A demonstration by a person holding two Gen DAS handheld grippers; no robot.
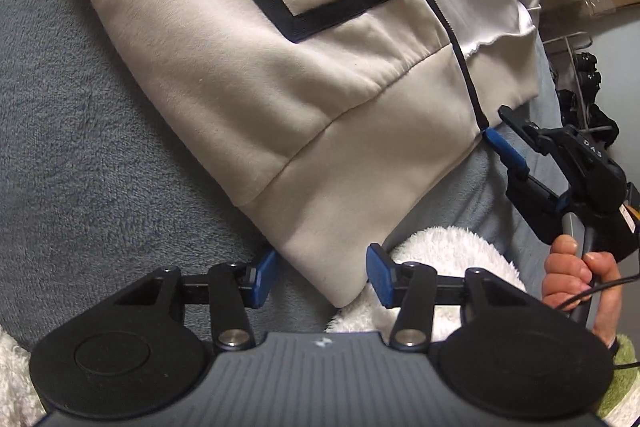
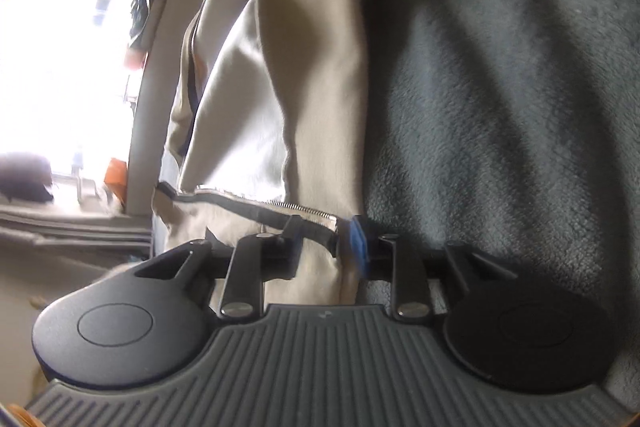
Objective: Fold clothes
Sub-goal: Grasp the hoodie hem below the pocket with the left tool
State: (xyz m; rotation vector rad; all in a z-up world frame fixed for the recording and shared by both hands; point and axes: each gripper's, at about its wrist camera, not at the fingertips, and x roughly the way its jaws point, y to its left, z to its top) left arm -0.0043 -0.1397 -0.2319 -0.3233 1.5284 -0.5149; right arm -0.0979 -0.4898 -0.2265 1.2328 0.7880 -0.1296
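Cream zip-up jacket (image 1: 256,75) lies spread flat on a grey-blue fleecy blanket (image 1: 60,147), its hem band nearest the person. A black ribbon outline (image 1: 296,15) is stitched on its front, and a dark zipper (image 1: 452,35) runs down to the hem, with a white lining (image 1: 500,11) showing beyond it.

At the hem's near corner, the left hand-held gripper (image 1: 322,277) straddles the fabric: its blue pads (image 1: 264,277) stand apart on either side of the corner and do not press on it, so it is open.

Further along the hem, at the zipper's lower end, the right hand-held gripper (image 1: 496,129) reaches in, carried by a bare hand (image 1: 580,275). Seen from its own camera, the right hand-held gripper (image 2: 326,239) has the zipper end and the hem edge between its fingers, with a blue pad (image 2: 358,243) beside the cloth; whether it pinches the fabric I cannot tell, as the picture is blurred there.

A white fluffy textile (image 1: 452,259) lies just below the jacket's hem, between the two tools.
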